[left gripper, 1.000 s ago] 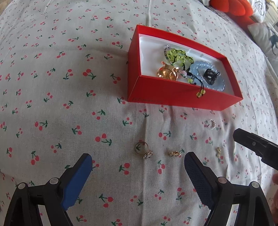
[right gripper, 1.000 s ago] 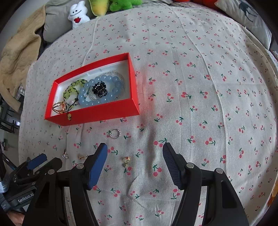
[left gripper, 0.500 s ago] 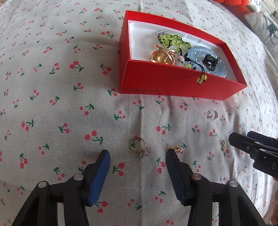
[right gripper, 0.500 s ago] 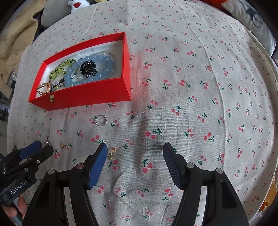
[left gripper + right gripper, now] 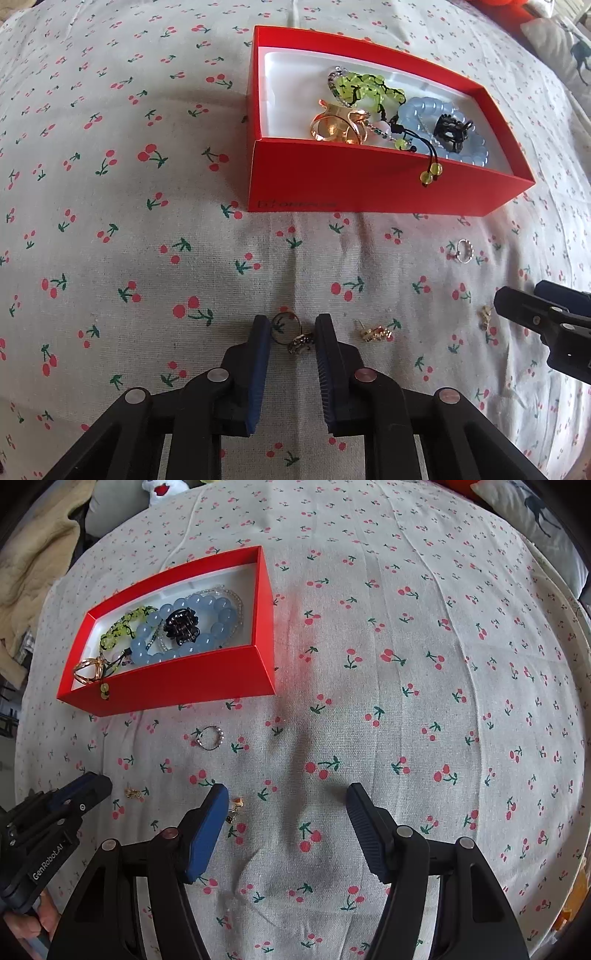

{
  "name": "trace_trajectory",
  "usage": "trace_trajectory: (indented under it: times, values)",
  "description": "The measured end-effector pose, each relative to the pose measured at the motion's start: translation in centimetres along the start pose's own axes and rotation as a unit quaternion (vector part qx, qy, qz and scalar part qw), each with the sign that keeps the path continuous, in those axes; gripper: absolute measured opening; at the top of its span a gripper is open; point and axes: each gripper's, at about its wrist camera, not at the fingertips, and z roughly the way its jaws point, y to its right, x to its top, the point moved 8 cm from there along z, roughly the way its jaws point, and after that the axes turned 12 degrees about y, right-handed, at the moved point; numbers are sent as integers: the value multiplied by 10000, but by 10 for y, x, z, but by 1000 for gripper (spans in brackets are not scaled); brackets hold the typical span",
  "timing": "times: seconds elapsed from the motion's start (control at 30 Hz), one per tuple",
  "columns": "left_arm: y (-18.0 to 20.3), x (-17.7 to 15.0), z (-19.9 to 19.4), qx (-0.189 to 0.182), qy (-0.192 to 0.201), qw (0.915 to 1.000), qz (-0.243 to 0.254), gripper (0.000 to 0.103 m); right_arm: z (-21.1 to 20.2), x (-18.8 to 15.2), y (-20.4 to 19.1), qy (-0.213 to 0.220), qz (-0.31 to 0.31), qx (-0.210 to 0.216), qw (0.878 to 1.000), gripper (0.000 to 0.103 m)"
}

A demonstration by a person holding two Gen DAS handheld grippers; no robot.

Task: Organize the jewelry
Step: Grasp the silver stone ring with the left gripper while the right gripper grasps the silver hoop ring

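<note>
A red box (image 5: 369,188) (image 5: 192,679) on the cherry-print cloth holds beaded bracelets, a gold ring and a black clip. My left gripper (image 5: 291,332) has its jaws narrowed around a gold ring with a stone (image 5: 291,334) on the cloth; whether the pads touch it is unclear. A gold earring (image 5: 375,333) (image 5: 132,793) lies just right of it. A silver ring (image 5: 463,251) (image 5: 211,737) lies near the box. My right gripper (image 5: 286,799) is open and empty, with a small gold earring (image 5: 236,805) (image 5: 484,317) beside its left finger.
Pillows (image 5: 532,513) and plush toys (image 5: 162,487) line the far edge of the bed. A beige blanket (image 5: 29,568) lies at the left. The left gripper body (image 5: 55,812) shows in the right wrist view.
My left gripper moved forward and down to the gold ring, and its jaws narrowed from wide open to close around it. My right gripper moved slightly closer to the cloth.
</note>
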Motion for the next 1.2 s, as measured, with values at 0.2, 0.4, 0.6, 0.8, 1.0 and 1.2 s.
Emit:
trace_trajectory:
  times: [0.2,0.4,0.6,0.8,1.0,1.2]
  values:
    - [-6,-1,-9,-18,67,10000,25,19,3,2,-1,-7,-9,-24,10000,69]
    - [-19,-2,-17,6,124,9999,43,19,9,6,-16,30,-83,-8,10000,69]
    - [-32,-6,-22,27,122,9999,-12,19,24,12,-46,97,-345,299,9989,69]
    - [-38,-8,-26,23,148,9999,-2,19,36,22,-61,180,-500,208,9984,68]
    - [-40,-9,-26,16,121,9999,13,19,41,28,-67,247,-615,47,9978,54]
    - [-36,-9,-26,3,108,9999,19,19,42,31,-69,237,-642,55,9976,43]
